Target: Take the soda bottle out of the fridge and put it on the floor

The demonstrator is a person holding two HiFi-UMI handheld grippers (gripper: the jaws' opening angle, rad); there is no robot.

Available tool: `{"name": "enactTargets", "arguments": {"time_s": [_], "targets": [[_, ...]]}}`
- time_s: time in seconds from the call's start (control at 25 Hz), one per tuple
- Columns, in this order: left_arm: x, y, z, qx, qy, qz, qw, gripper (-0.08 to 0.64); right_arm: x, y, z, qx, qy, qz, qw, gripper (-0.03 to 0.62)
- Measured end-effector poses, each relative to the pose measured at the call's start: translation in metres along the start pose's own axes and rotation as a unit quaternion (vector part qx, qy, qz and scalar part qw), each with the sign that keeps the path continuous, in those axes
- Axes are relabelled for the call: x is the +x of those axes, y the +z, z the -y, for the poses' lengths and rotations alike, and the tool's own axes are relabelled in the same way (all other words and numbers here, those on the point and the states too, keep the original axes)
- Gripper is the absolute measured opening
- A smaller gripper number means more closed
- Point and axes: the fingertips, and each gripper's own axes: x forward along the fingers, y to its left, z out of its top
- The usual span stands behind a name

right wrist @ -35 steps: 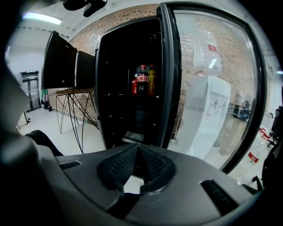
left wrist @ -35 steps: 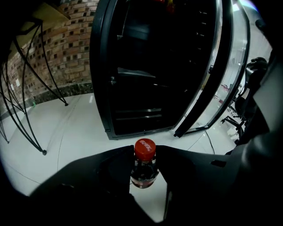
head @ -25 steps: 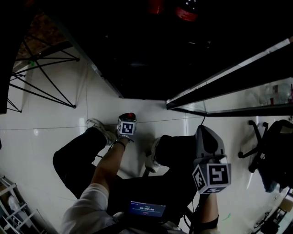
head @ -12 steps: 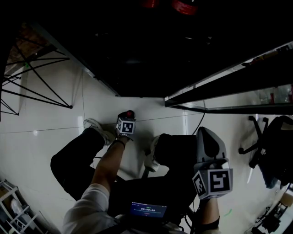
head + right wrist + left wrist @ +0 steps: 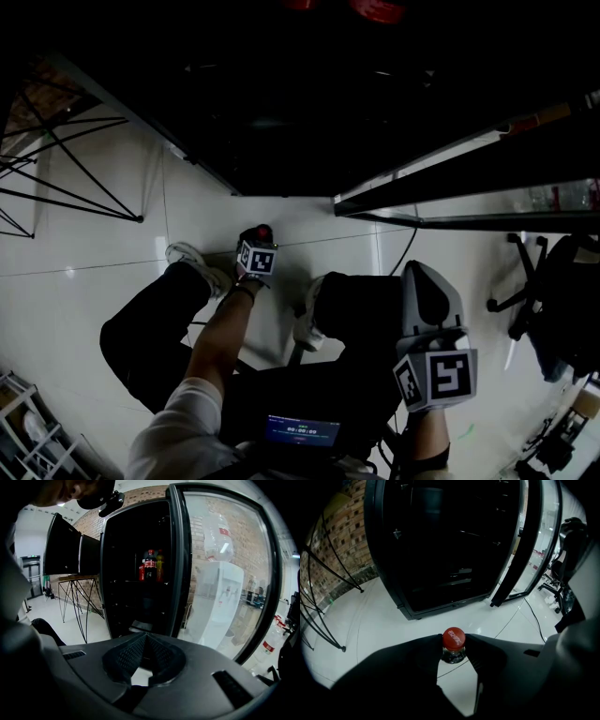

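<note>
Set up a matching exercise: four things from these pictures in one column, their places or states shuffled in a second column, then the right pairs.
Things
1. red-capped soda bottle
2. right gripper
3. glass fridge door
4. cola bottle

States
A. shut, nothing held
B. standing inside the fridge
C. swung open
D. gripped at its top by the left gripper

Pairs: 1-D, 2-A, 3-C, 4-B

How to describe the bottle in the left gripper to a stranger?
Find the black fridge with its glass door open. Just before it, over the white floor, the left gripper clasps a red-capped soda bottle. The other bottles stand inside the fridge.
</note>
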Motion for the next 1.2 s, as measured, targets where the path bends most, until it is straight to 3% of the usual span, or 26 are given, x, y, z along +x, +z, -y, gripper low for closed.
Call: {"name": "enactTargets", "arguments": {"time_s": [0.4,0.6,0.88,1.04,1.2], "targets": [[-0.004,-0.003,0.008,0.0,-0.007,-0.004,1.0,0.155,0.0,-0.002,0.002,-0.001,-0.004,-0.003,1.0,0.02],[-0.022,0.01,0.006,-0.01,-0.004,0.023,0.9997,0.176,0.001,-0.002,0.008,-0.017,-0.006,0.007,1.0,0.02],[-0.095,0.052,0.002,-0.027,0.009,0.112,0.9934,0.16,0.001,-0.007,0.012,-0.02,-0.011,0.004,1.0,0.02],[-0.167,0.098,0.002,-0.024,0.021,0.198,0.9796,0.0,-0.002,-0.01,0.014,-0.013,-0.012,0.004,1.0,0.02],[-0.232,0.13,0.003,-0.043,0.022,0.25,0.9671,0.0,-0.004,-0.011,0.014,-0.011,-0.01,0.004,1.0,0.02]]}}
